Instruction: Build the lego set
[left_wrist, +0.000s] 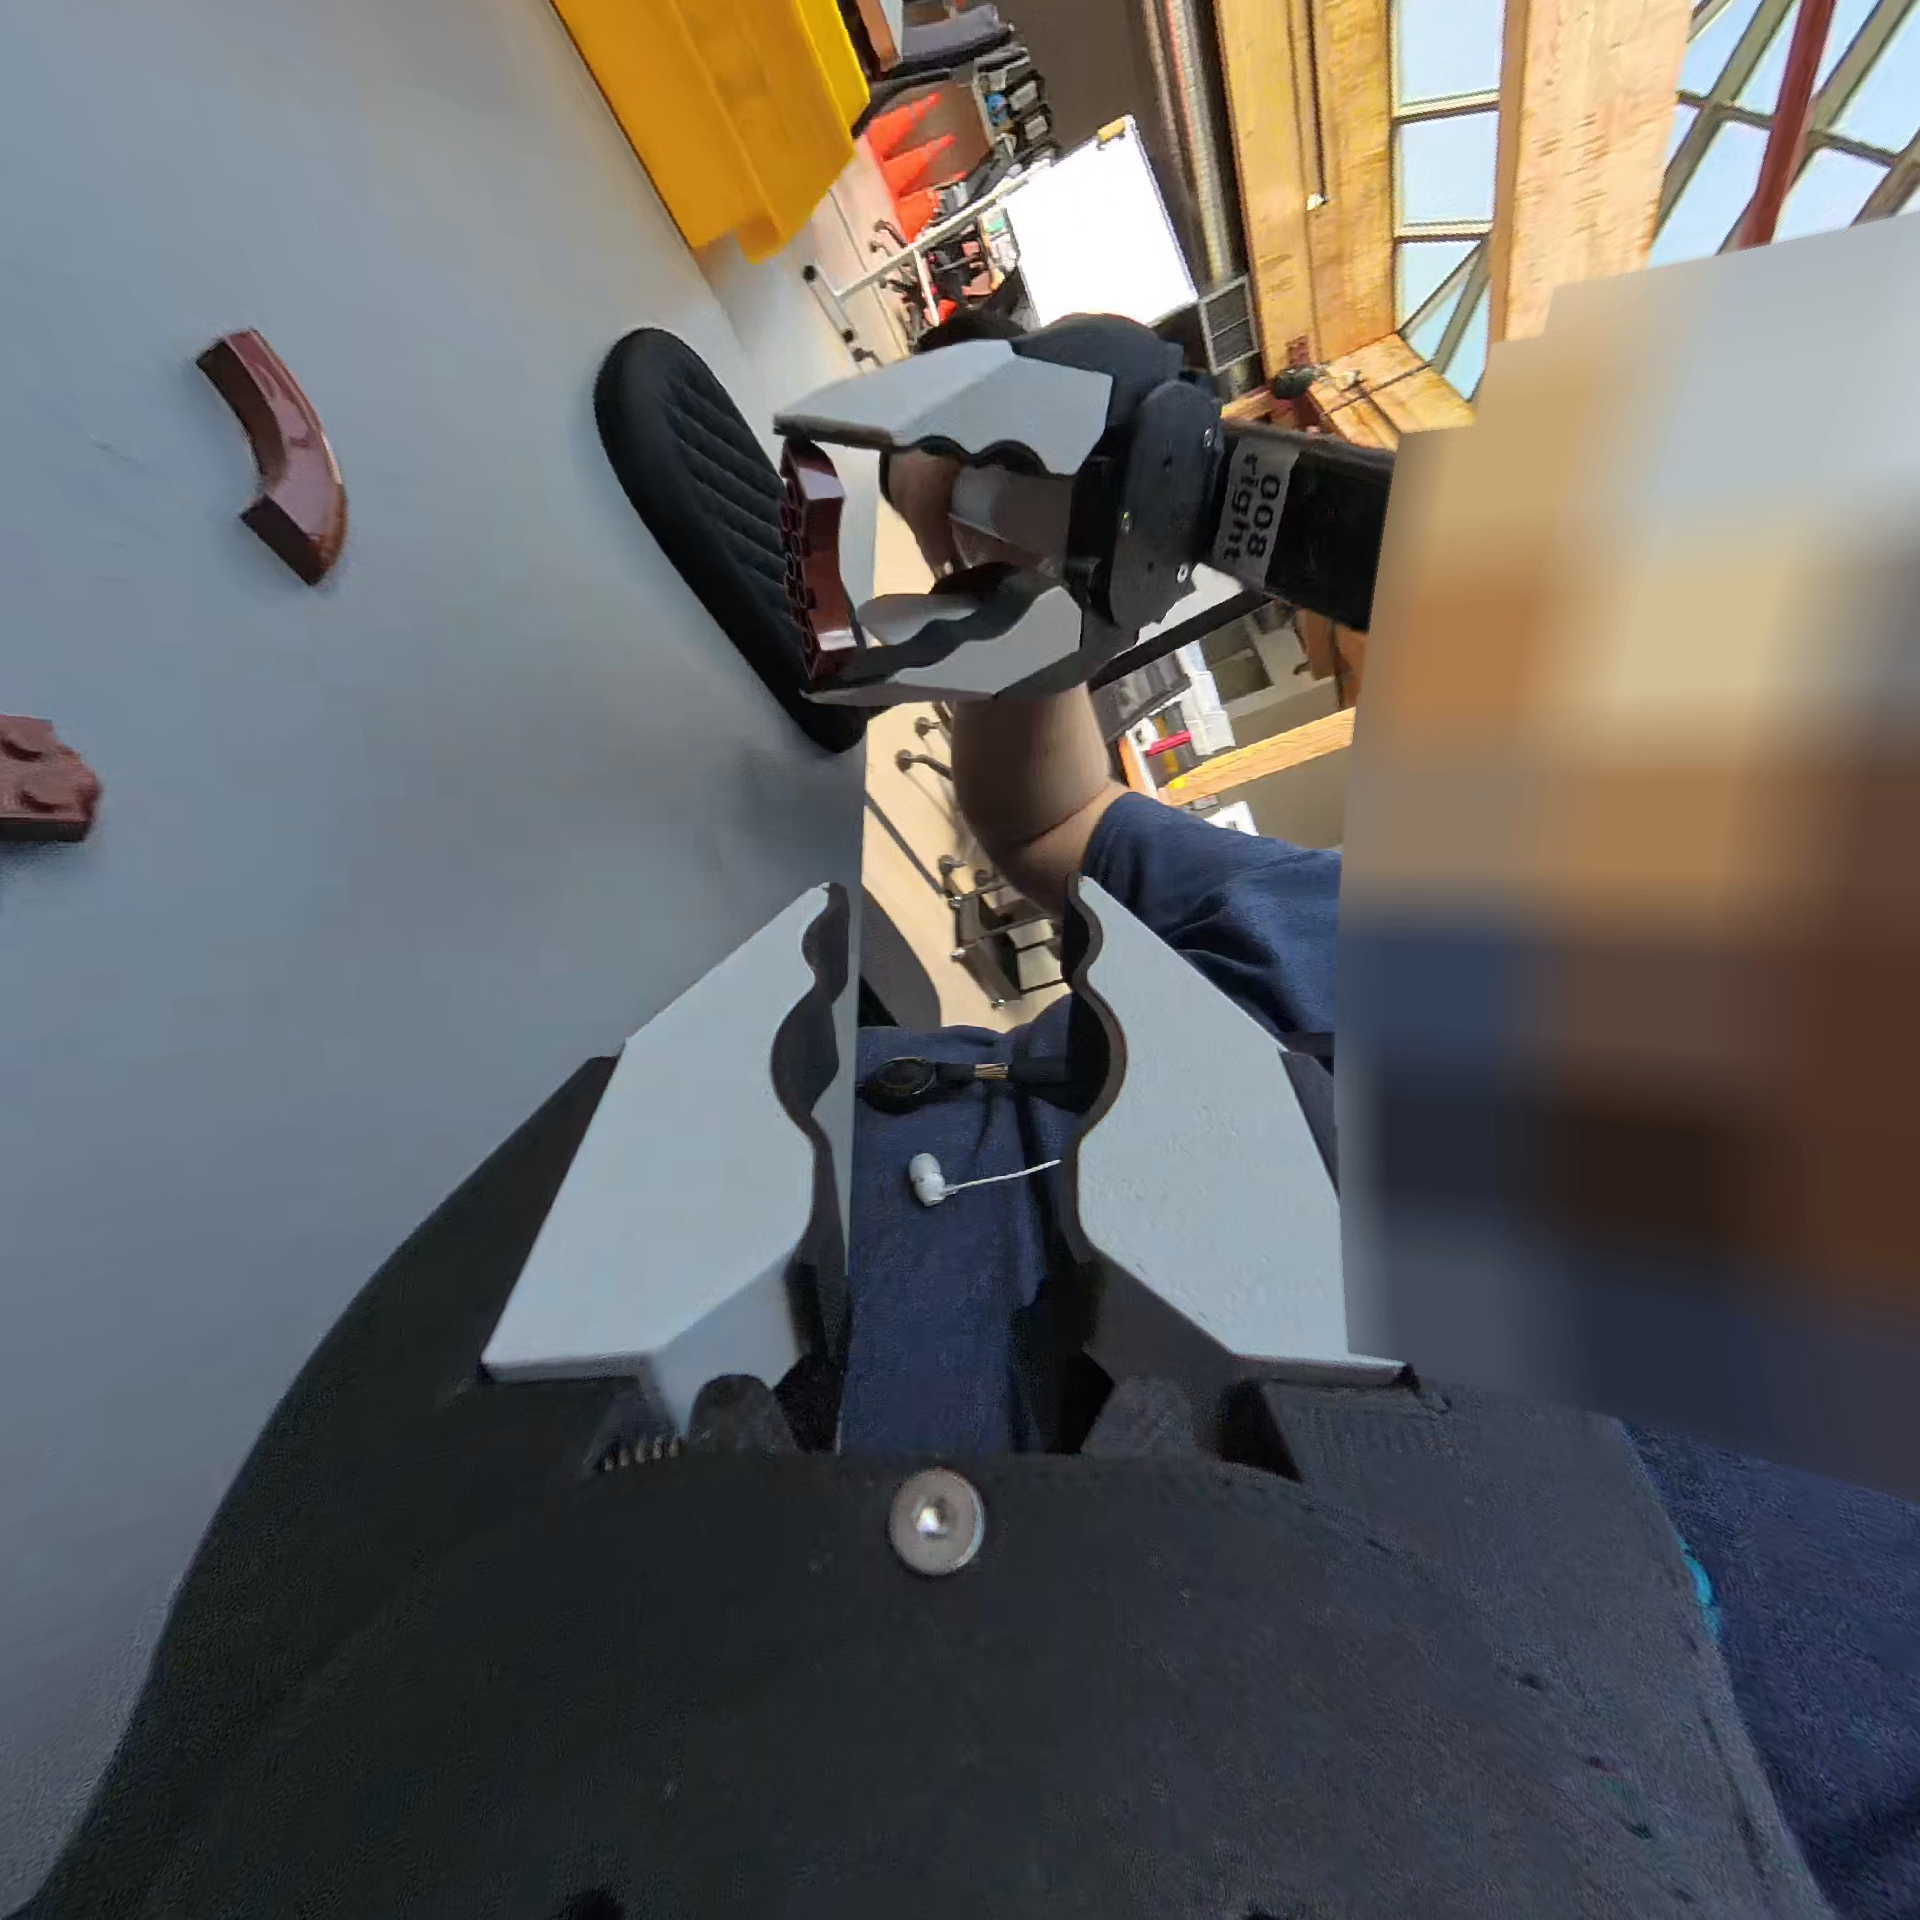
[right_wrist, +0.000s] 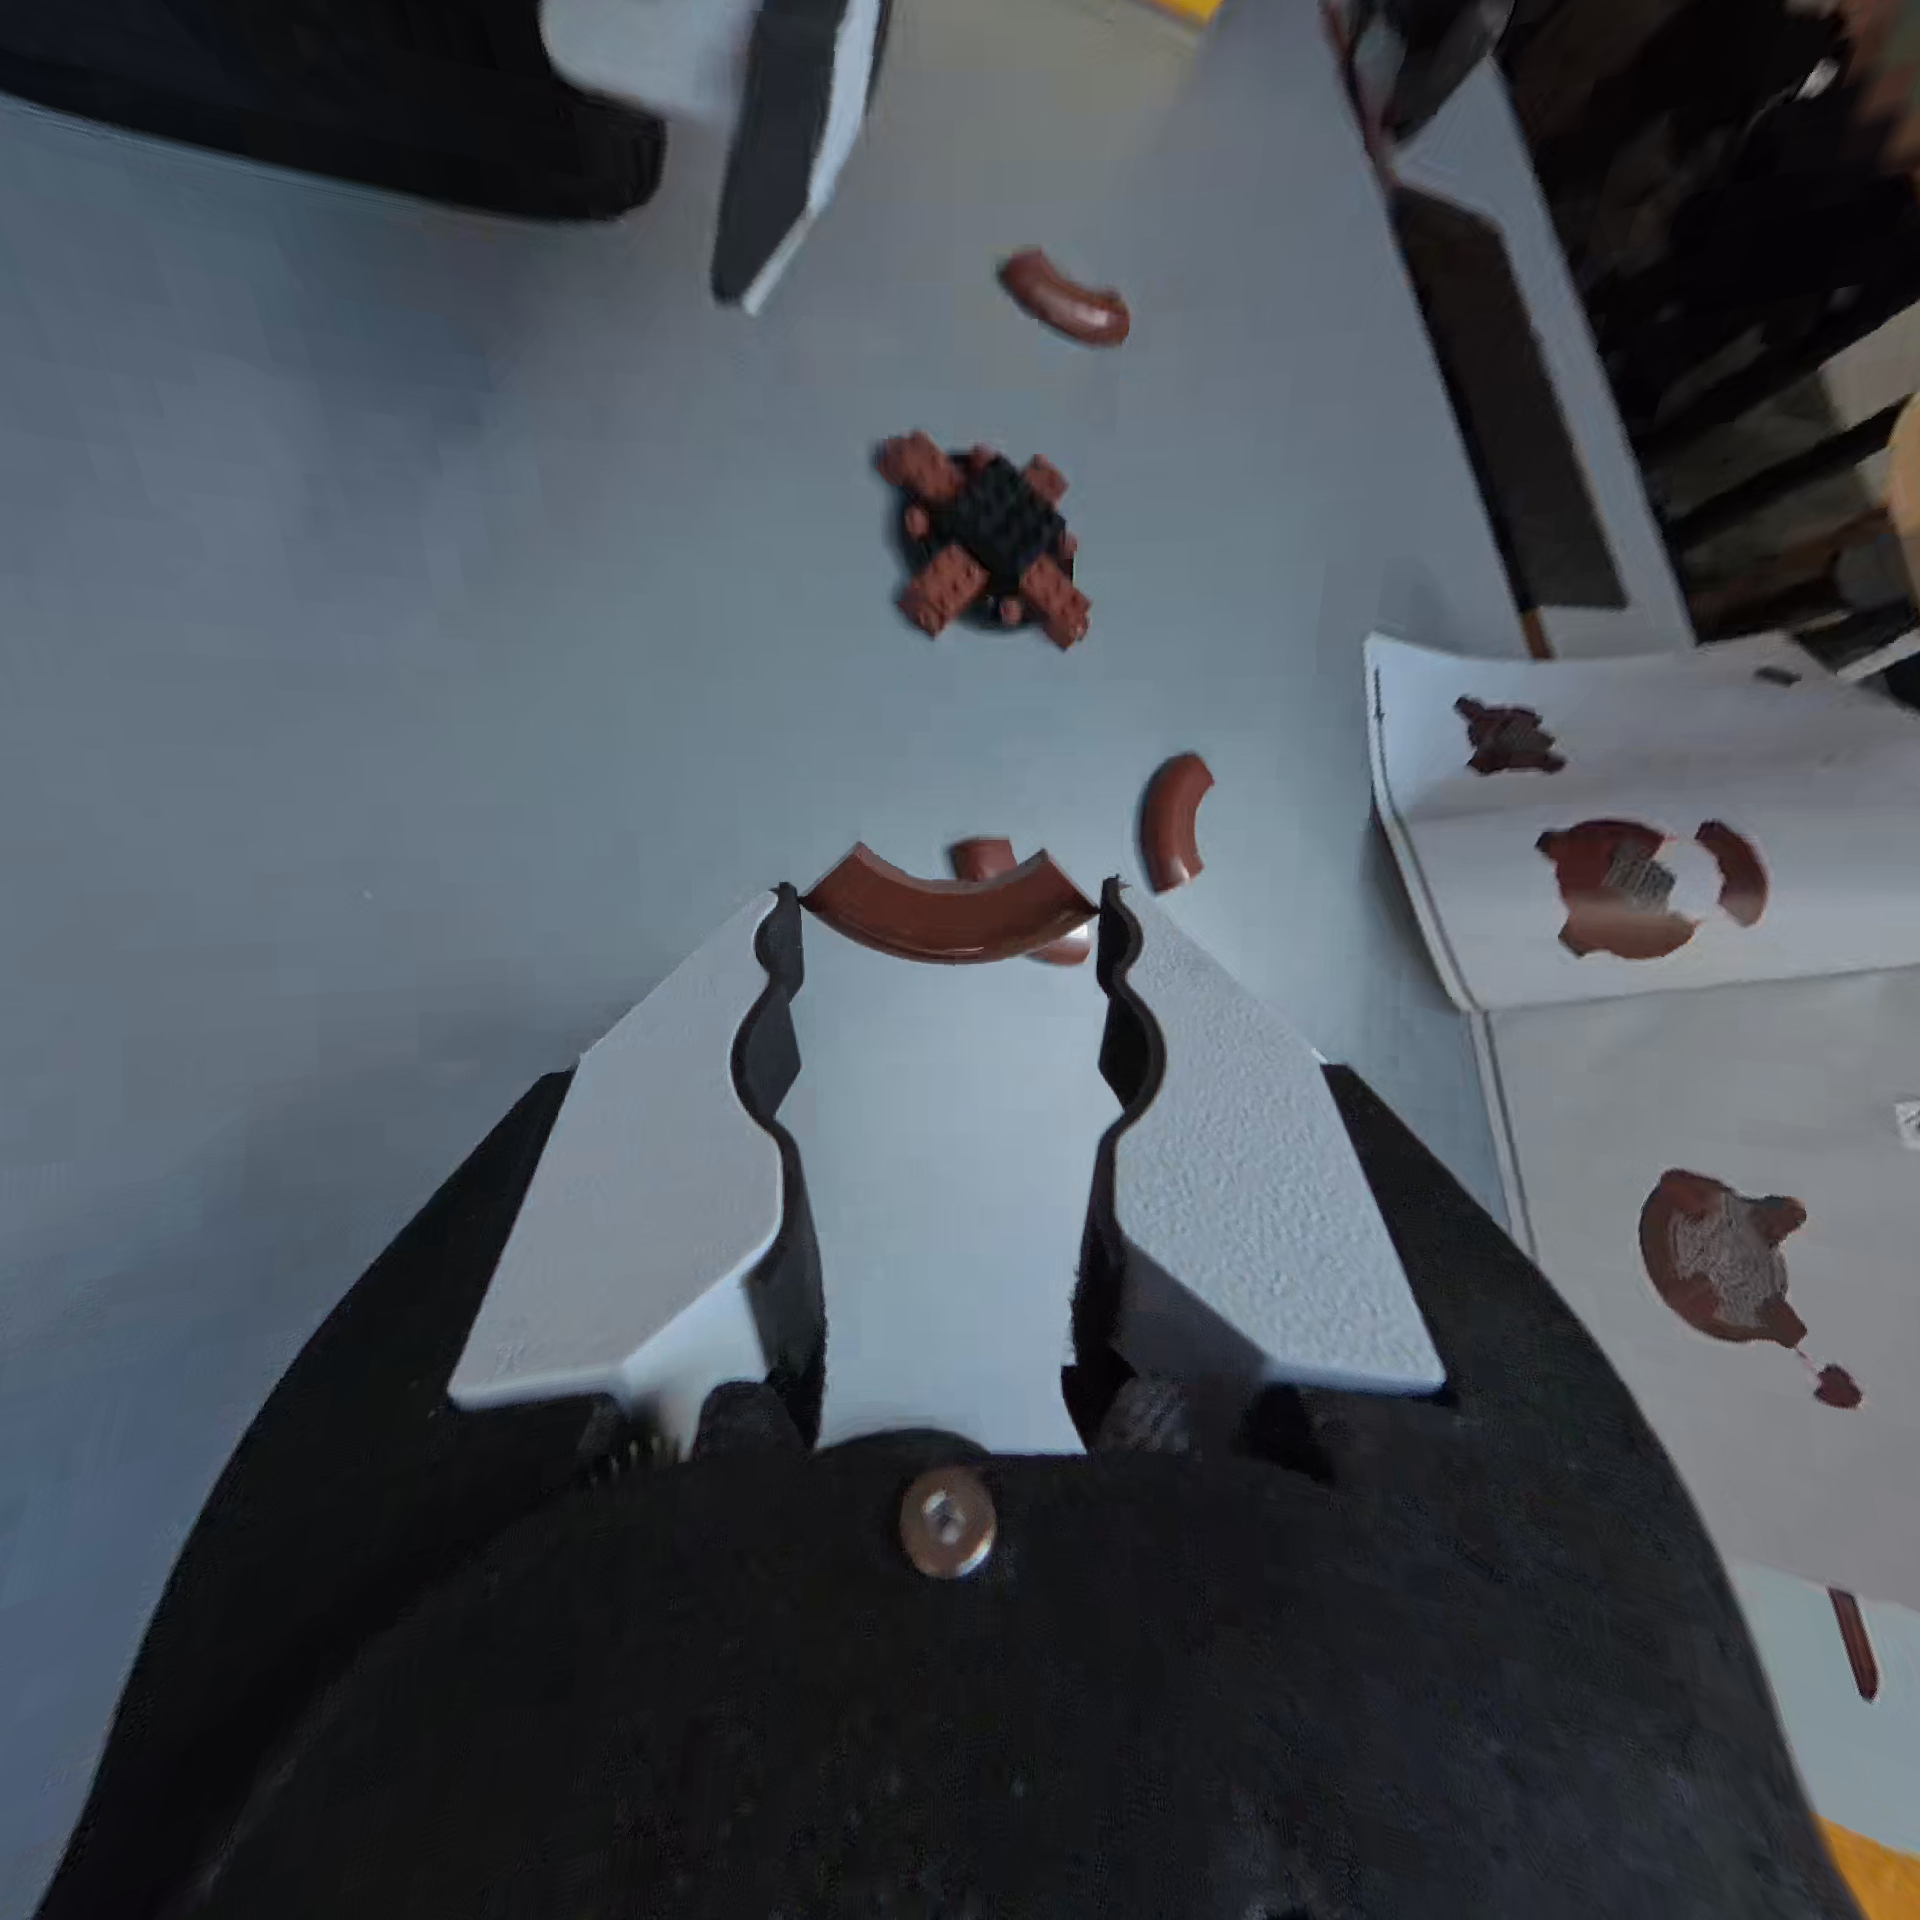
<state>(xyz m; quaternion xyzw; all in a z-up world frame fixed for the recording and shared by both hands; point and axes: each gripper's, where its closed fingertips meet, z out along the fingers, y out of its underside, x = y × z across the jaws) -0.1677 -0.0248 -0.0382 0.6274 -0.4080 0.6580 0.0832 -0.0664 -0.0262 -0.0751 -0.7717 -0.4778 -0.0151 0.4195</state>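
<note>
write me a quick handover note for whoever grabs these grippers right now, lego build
Right gripper: shut on a curved brown piece, held by its two ends at the fingertips, above the table.
Left gripper: open and empty, off the table edge, pointing toward the person's lap.
On the table: the base, a black core with four brown studded plates forming a cross; three more curved brown pieces loose, one beyond the base, one to its right, one partly hidden behind the held piece. Instruction booklet open at right.
Done: cross base.
Left: no curved piece is fitted yet.
</note>
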